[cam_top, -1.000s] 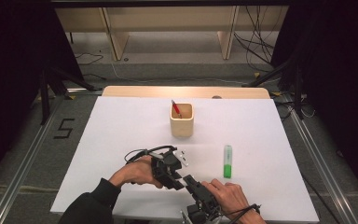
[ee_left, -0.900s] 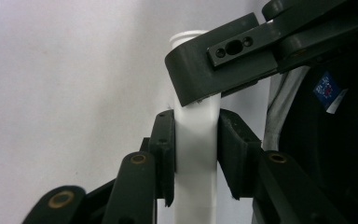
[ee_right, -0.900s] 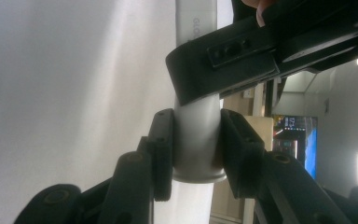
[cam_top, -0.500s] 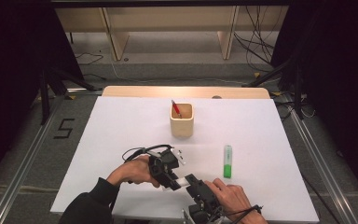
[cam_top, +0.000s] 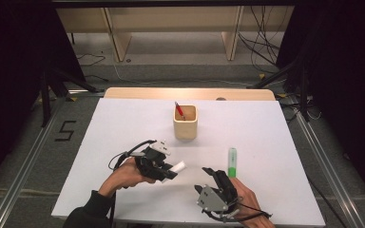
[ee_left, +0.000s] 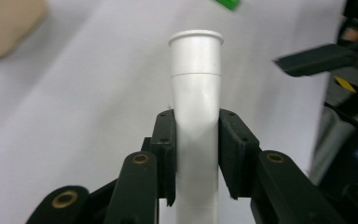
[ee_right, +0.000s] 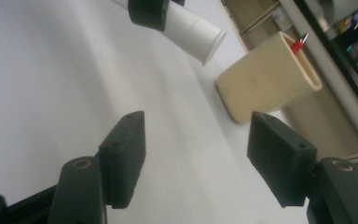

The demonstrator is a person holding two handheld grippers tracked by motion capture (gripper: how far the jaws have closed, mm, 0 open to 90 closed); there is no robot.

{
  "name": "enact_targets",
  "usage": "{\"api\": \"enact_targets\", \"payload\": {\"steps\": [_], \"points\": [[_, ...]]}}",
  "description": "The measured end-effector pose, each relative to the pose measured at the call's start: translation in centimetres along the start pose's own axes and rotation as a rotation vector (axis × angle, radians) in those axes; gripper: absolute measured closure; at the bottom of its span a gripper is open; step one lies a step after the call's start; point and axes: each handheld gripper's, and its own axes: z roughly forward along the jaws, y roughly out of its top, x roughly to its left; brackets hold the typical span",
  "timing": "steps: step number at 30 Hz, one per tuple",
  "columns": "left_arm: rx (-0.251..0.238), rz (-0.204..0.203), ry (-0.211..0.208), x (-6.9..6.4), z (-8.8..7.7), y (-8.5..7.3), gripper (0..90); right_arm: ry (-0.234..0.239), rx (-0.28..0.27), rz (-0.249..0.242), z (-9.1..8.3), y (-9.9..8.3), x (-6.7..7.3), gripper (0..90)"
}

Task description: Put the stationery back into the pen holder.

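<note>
- Left tongs (ee_left: 196,154): both pads pressed on a white marker (ee_left: 196,93), gripped mid-barrel; capped end projects beyond the tips, held just above the table (cam_top: 123,123).
- Right tongs (ee_right: 196,158): jaws have just been opening, now spread wide with nothing between them; they stand apart from the white marker, near the front edge of the table.
- Step in hand, as judged: carrying the white marker to the wooden pen cup (cam_top: 185,123) at mid-table.
- To do it well: tilt the marker upright over the cup mouth, clear the red pen (cam_top: 179,110) already inside, lower it, then release.
- White marker: smooth, glossy cylinder, flared rim at the cap end, a fine seam below it; no markings legible.
- Green marker (cam_top: 232,161) lies flat just ahead of the right tongs, probably next.
</note>
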Motion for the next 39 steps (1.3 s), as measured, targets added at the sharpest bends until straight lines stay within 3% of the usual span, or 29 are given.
{"api": "enact_targets", "payload": {"steps": [2, 6, 13, 19, 30, 33, 39], "points": [[-0.038, -0.027, 0.016, 0.2, -0.2, -0.2, 69.5, 0.024, -0.009, 0.103, 0.0, -0.2, -0.5, 36.7], [-0.092, -0.047, 0.068, 0.6, -0.3, -0.5, 69.5, 0.082, -0.026, 0.253, 0.2, -0.8, -1.4, 34.9], [-0.237, -0.098, 0.189, 1.2, -0.5, -1.2, 69.5, 0.185, -0.050, 0.478, 0.4, -1.7, -2.7, 32.7], [-0.328, -0.157, 0.243, 1.7, -0.7, -1.7, 69.5, 0.212, -0.065, 0.638, 0.6, -2.6, -3.7, 30.8], [-0.437, -0.189, 0.298, 1.6, -0.8, -1.5, 69.5, 0.230, -0.060, 0.734, 0.9, -3.4, -4.2, 28.2], [-0.461, -0.213, 0.279, 1.8, -0.7, -1.2, 69.5, 0.236, -0.061, 0.740, 1.0, -3.5, -4.3, 27.9], [-0.492, -0.225, 0.291, 2.2, -0.6, -0.2, 69.5, 0.256, -0.065, 0.758, 1.0, -3.6, -4.4, 27.0]]}}
